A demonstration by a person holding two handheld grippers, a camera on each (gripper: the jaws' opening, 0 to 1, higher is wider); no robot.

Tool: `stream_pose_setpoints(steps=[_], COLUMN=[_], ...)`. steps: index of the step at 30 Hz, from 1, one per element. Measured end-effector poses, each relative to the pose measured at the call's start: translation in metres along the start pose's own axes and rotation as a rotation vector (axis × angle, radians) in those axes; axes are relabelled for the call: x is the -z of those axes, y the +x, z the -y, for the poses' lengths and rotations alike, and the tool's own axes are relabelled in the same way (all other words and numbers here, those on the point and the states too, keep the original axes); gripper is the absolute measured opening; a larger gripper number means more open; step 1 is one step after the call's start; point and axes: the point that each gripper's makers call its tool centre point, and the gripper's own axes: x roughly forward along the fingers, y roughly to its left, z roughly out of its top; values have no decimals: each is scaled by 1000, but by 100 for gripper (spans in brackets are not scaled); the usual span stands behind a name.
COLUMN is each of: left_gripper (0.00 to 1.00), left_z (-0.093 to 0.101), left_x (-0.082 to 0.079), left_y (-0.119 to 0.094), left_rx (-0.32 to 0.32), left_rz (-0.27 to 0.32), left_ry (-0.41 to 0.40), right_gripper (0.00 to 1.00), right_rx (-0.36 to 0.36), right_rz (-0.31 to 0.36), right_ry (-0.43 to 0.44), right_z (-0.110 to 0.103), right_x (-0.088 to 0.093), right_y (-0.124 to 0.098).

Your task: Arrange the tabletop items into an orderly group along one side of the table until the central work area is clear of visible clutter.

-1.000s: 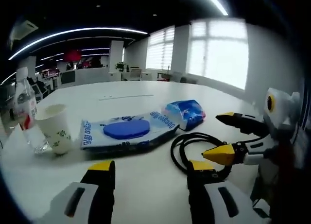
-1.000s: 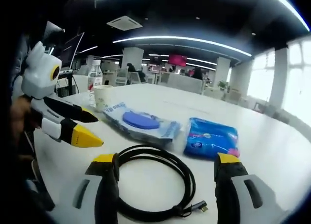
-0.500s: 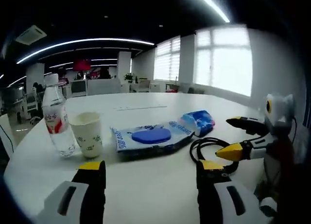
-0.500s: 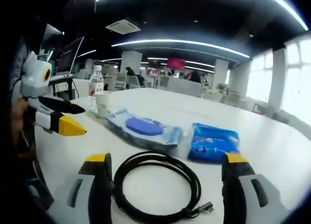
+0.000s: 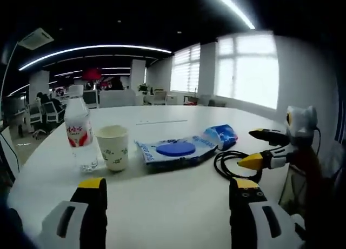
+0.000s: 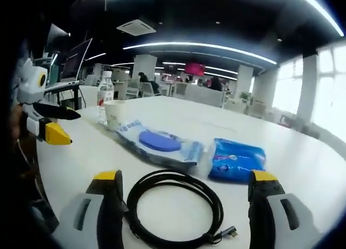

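Both grippers backed off from items since a second ago; left gripper (image 5: 167, 197) wider from right gripper (image 6: 184, 189). Each spread wide, holding nothing. Items in loose row mid-table (image 5: 173, 206): water bottle (image 5: 79, 133), paper cup (image 5: 113, 147) just beside it, wipes pack (image 5: 175, 150), blue pouch (image 5: 221, 135), coiled black cable (image 6: 173, 208) between right jaws. Step: approach, nothing grasped. Next, likely: close on cable, carry toward bottle-and-cup side; loops may spill.

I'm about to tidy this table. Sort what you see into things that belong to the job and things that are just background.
For the job:
water bottle
paper cup
wipes pack with blue lid
blue tissue pack
coiled black cable
white table
left gripper and right gripper, both open

Background:
office chairs
windows
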Motion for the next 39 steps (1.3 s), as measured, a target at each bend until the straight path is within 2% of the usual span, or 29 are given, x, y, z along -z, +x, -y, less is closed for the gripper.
stream_pose_setpoints(steps=[4, 10, 13, 14, 18, 23, 28, 32, 35, 39], left_gripper=[97, 99, 99, 99, 99, 100, 100, 100, 100, 100], left_z=[-2, -13, -21, -26, -32, -34, -35, -33, -37, -39], left_x=[-3, -2, -3, -5, -3, -1, 1, -3, -6, -5], left_y=[-5, -13, -17, -17, -21, -27, -32, -37, -40, -42], left_rx=[27, 16, -8, -35, -52, -46, -48, -17, -37, -45], left_rz=[25, 30, 38, 53, 45, 52, 51, 79, 106, 97], left_ry=[-20, -24, -33, -32, -20, -25, -9, -33, -31, -29], right_gripper=[98, 99, 99, 99, 99, 99, 100, 100, 100, 100], right_rx=[-15, -7, -20, -21, -14, -50, -81, -101, -97, -93], right_rz=[9, 8, 6, 5, -22, -10, 2, 16, 27, 28], right_ry=[-12, -36, -43, -58, -112, -59, -52, -26, -4, -8], right_z=[-5, -3, -4, -4, -3, -4, -6, -5, -1, 0], right_x=[-2, -2, -3, -3, 3, 5, 4, 2, 2, 0], right_y=[0, -2, -2, -3, -6, -11, -17, -22, -24, -24])
